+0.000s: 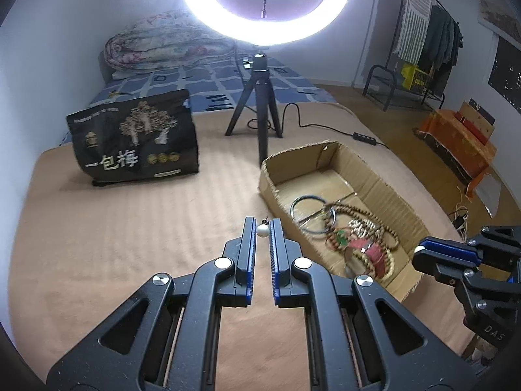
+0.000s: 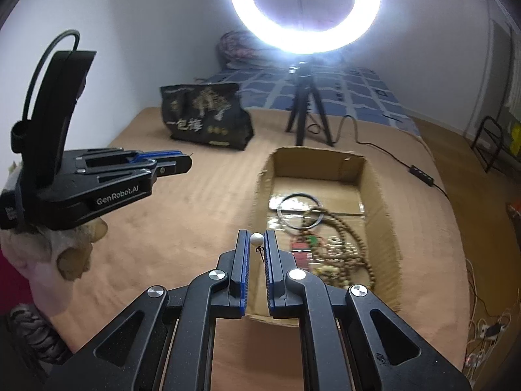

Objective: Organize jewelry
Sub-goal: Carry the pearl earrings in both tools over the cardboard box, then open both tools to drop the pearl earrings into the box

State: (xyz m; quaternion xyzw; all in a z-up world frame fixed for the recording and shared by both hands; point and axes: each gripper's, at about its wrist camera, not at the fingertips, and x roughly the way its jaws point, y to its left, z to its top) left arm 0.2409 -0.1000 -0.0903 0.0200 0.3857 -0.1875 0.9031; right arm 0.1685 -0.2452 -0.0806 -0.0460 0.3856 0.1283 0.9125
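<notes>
An open cardboard box on the tan bed cover holds bangles, wooden bead strands and a red piece. My left gripper is shut on a white pearl earring, held above the cover just left of the box. My right gripper is shut on another white pearl earring, over the box's near left edge. The right gripper shows in the left wrist view, the left gripper in the right wrist view.
A black snack bag stands at the back left. A ring light on a black tripod stands behind the box, its cable trailing right. A folded quilt lies far back. Floor and clothes rack are to the right.
</notes>
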